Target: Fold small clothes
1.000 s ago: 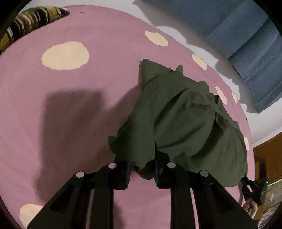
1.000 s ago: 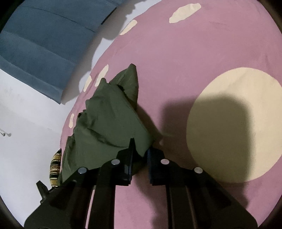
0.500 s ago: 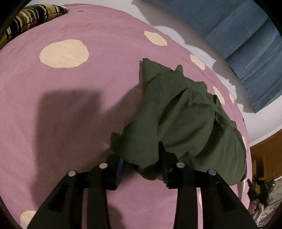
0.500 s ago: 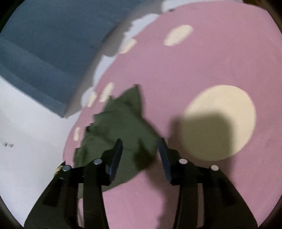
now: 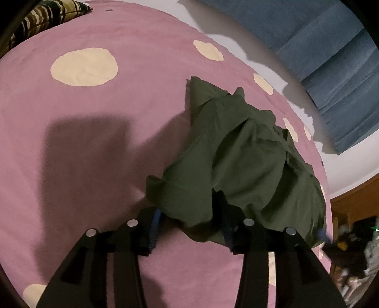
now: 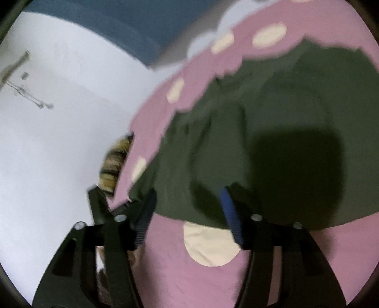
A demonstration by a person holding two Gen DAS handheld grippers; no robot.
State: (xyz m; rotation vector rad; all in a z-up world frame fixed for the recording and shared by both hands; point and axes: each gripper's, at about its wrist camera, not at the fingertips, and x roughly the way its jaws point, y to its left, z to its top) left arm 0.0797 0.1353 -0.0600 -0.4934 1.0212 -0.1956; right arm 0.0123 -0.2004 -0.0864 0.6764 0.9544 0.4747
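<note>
A dark green garment (image 5: 241, 161) lies bunched on a pink cover with cream dots (image 5: 94, 147). My left gripper (image 5: 189, 227) is open, its jaws wide apart at the garment's near edge, with a fold of cloth lying between them. My right gripper (image 6: 187, 213) is also open and holds nothing. It hovers above the garment (image 6: 272, 132), which fills the right of the blurred right wrist view. The left gripper's tip (image 6: 99, 203) shows at the cloth's far edge there.
A blue curtain (image 5: 331, 47) hangs against a white wall behind the bed. A striped yellow and black cushion (image 5: 40, 21) lies at the far left corner. Wooden furniture and clutter (image 5: 355, 237) stand at the right. The pink cover's edge (image 6: 151, 132) drops off near the white wall.
Both grippers have opened and let go of the garment. My right gripper has swung left and up over the cloth. The left gripper has stayed near the same edge.
</note>
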